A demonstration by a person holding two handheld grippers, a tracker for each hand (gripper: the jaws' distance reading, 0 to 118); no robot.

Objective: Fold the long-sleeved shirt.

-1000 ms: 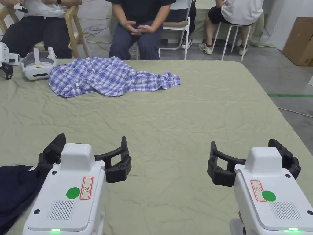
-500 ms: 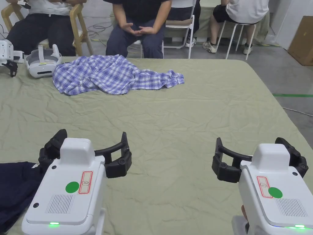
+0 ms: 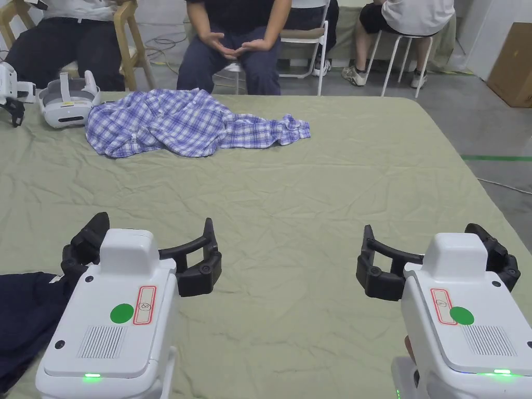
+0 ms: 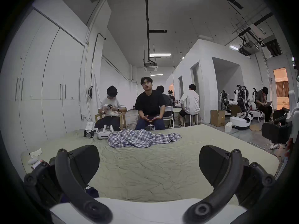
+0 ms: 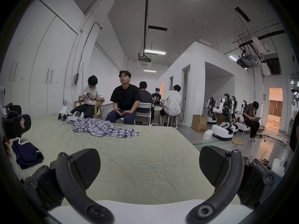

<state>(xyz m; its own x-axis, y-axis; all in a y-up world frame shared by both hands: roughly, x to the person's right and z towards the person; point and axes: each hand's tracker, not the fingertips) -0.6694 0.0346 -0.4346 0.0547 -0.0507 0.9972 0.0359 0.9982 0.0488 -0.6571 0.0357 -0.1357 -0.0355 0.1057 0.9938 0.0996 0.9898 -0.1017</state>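
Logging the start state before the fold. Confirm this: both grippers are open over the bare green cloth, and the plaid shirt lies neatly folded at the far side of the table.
One thing is wrong: the plaid shirt is not folded. The head view shows it crumpled in a heap at the far side of the table. The rest holds: the left gripper and the right gripper are both open over the bare green cloth.

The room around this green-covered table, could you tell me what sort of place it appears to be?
Probably a robotics lab or data-collection workshop. White humanoid robots on wheeled bases line the far wall, a white headset lies beside the crumpled blue plaid shirt, and a brown cardboard box stands on the floor.
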